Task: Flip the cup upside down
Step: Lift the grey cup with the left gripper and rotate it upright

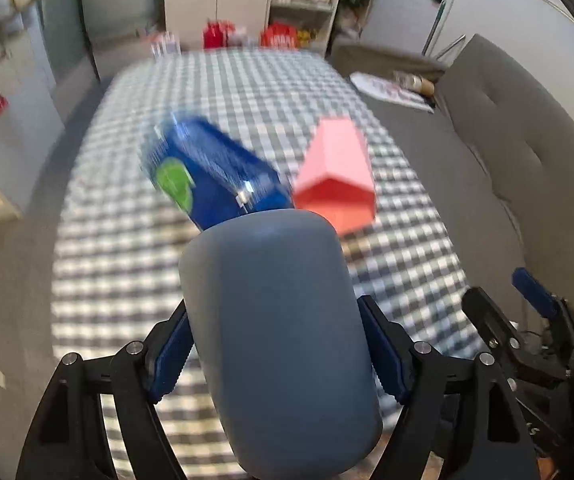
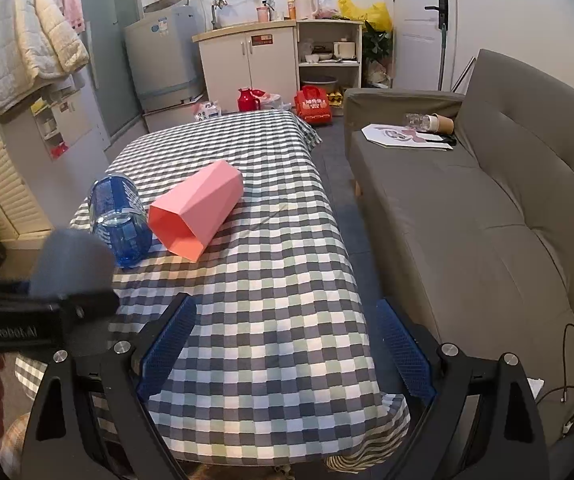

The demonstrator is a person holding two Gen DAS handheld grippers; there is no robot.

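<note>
My left gripper [image 1: 277, 344] is shut on a grey-blue cup [image 1: 279, 336], held above the checked table [image 1: 247, 92] with its closed rounded end pointing away from the camera. The same cup [image 2: 69, 264] shows at the left of the right wrist view, clamped by the left gripper. My right gripper [image 2: 287, 344] is open and empty above the near end of the table [image 2: 271, 312]. It also shows at the right edge of the left wrist view [image 1: 527, 304].
A pink faceted cup [image 2: 197, 210] lies on its side on the table, open end toward me. A blue plastic cup [image 2: 121, 220] lies beside it on the left. A grey sofa [image 2: 487, 220] runs along the right. Cabinets stand at the far wall.
</note>
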